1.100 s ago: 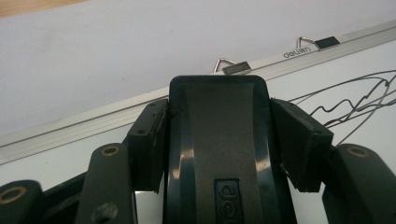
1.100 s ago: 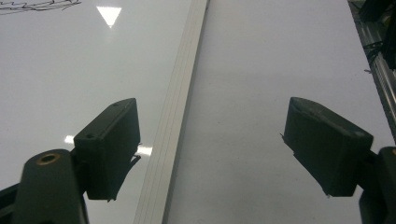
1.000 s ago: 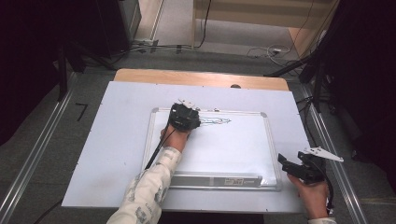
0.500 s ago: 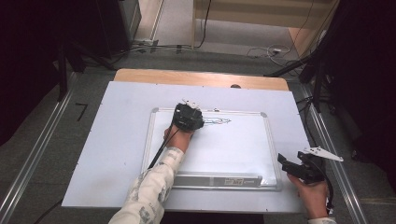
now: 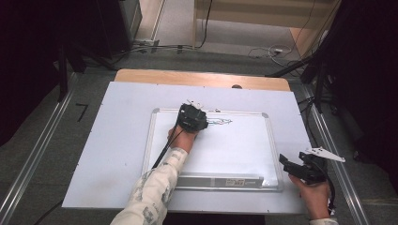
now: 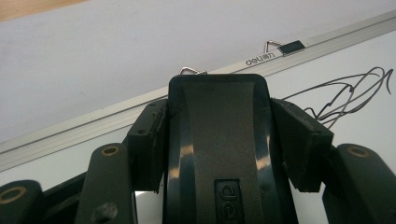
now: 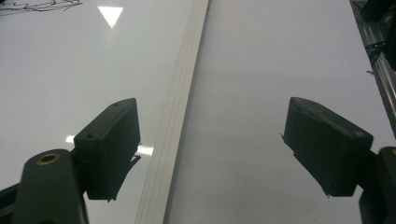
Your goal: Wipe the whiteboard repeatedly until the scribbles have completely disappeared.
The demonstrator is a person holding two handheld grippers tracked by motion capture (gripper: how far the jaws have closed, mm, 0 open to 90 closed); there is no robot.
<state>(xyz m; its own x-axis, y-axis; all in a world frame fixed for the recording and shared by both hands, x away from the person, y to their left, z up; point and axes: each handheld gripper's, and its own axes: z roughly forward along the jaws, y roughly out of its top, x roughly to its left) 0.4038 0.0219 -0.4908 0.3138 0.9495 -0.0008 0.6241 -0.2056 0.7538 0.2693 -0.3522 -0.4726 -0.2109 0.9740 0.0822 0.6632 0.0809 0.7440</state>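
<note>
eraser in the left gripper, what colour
Black eraser, clearest in the left gripper view.

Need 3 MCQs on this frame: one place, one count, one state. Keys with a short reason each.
1. Where does the black whiteboard eraser held in the left gripper sit?
A. On the white metal-framed whiteboard, near its far edge
B. On the grey floor
C. On the bare wooden strip at the far side of the table

2. How many small wire hanger loops show along the whiteboard's far frame in the left gripper view?
A. None
B. Two
C. Five

3. What state is the right gripper in?
A. Shut on a marker
B. Shut on the eraser
C. Open, nothing between its jaws

Key: 1 A, the eraser rests on the board beside the scribbled marker lines. 2 B, one loop behind the eraser, one by the black clip. 3 C, its jaws stand wide apart over the board's frame.
</note>
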